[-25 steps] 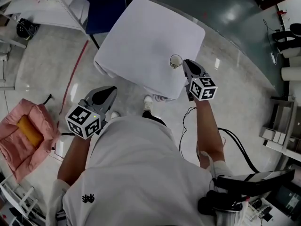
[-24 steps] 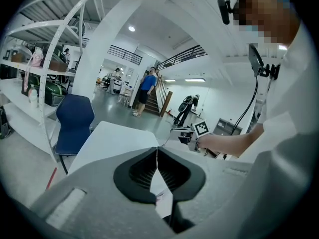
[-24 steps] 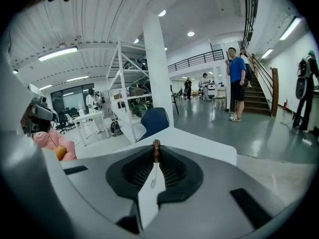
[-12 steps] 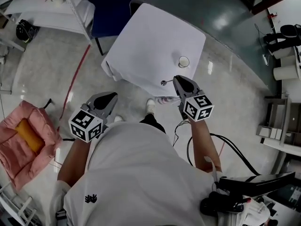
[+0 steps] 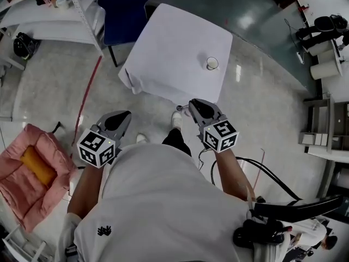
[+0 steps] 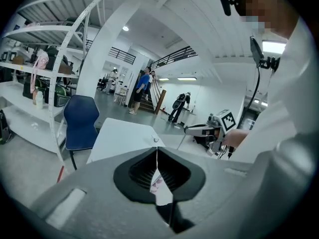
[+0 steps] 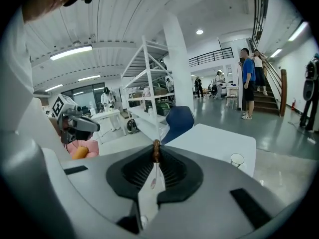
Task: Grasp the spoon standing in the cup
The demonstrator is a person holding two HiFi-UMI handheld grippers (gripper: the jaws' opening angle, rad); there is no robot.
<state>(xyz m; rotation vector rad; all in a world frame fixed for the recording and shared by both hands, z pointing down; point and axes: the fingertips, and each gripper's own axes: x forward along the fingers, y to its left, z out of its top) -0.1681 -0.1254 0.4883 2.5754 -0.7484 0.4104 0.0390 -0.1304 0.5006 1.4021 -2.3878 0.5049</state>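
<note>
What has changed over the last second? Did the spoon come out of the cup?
The right gripper has pulled back from the cup toward the person, clear of the table. It took the spoon along, clamped between its jaws. The cup stays upright on the table, now without the spoon. The left gripper stays shut and empty, off the table.

White-clothed counter (image 5: 163, 48) holds one upright cup (image 5: 212, 63) near its right edge, well ahead and slightly right of the right fingers (image 5: 199, 109).

left claw (image 6: 157, 154), jaws together, before a white table (image 6: 120, 136), blue chair (image 6: 81, 119) beside it, right claw (image 6: 189, 129) farther right
</note>
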